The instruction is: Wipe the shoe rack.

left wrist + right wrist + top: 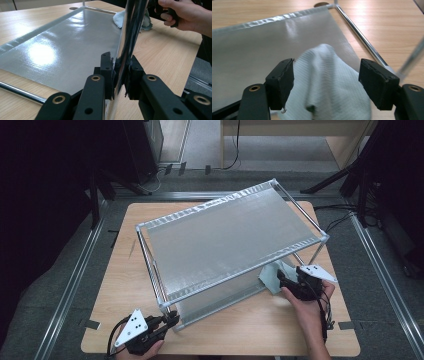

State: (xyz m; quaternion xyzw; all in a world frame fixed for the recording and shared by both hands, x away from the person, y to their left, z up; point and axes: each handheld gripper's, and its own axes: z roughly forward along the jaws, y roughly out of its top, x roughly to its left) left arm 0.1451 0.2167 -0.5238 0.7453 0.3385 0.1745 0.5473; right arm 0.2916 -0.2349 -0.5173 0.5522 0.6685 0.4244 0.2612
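High view: a two-tier shelf rack of chromed rods and silvery-grey sheet stands skewed across the wooden table, and you work it from the near edge with a tool in each hand. Your left gripper sits at the rack's near left corner, its jaws clamped on the upright chrome post low down near the foot, the rod pinched squarely between the pads in the left gripper view. Your right gripper reaches in at the near right end, under the upper tier, where a pale blue-grey cloth lies bunched at the right end of the lower sheet. In the right gripper view its jaws stand wide apart, one on each side of the cloth's raised fold, closed on nothing.

The cloth looks ribbed and matte, heaped into a soft peak. It should be light and limp, likely to sag and trail once lifted; the crest of that peak, between the pads now, seems the best place to pinch. The rack is another matter: the rods appear stiff but thin and slick, so the frame probably weighs little and could skate on the wood under a wiping push. Your hold low on the post looks well placed to brace it. The sheets shine glossy under the lights and may give a little when pressed.
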